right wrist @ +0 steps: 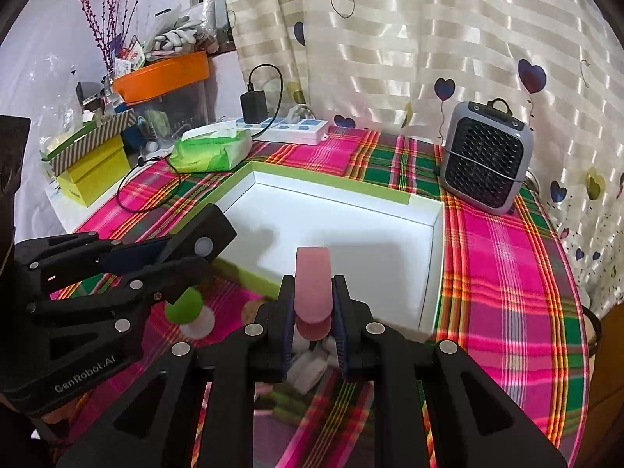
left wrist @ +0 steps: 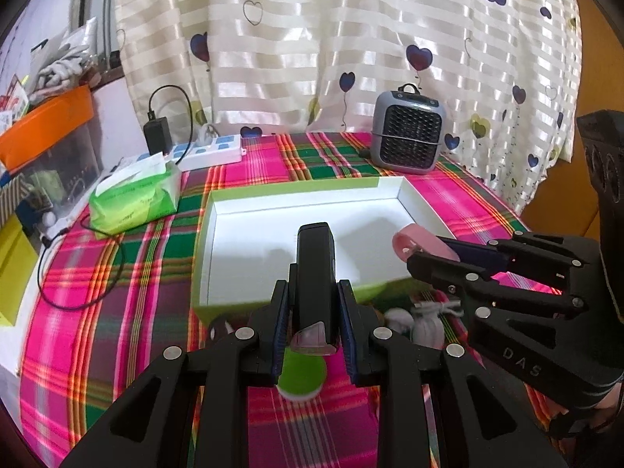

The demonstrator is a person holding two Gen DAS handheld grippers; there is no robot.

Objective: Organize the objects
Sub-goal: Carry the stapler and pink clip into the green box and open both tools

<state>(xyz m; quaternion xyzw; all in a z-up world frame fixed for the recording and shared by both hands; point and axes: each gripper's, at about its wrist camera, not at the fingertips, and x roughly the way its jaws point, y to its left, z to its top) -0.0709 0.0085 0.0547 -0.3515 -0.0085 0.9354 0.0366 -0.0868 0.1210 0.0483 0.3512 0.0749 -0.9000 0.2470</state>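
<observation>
My left gripper (left wrist: 314, 304) is shut on a black oblong device (left wrist: 314, 273) and holds it above the near rim of an open white box (left wrist: 273, 245) with green sides. The device also shows in the right wrist view (right wrist: 202, 240). My right gripper (right wrist: 313, 304) is shut on a pink oblong object (right wrist: 312, 288), held over the box's near edge (right wrist: 351, 241). In the left wrist view the right gripper (left wrist: 425, 249) holds the pink object (left wrist: 417, 243) at the box's right side. A green and white round item (left wrist: 302, 378) lies on the cloth below.
A plaid cloth (right wrist: 507, 273) covers the table. A grey mini fan (right wrist: 485, 158), a white power strip (right wrist: 288, 128) with black charger, a green tissue pack (right wrist: 212, 150) and stacked boxes (right wrist: 93, 171) stand around. White small items (left wrist: 425, 319) lie near the box.
</observation>
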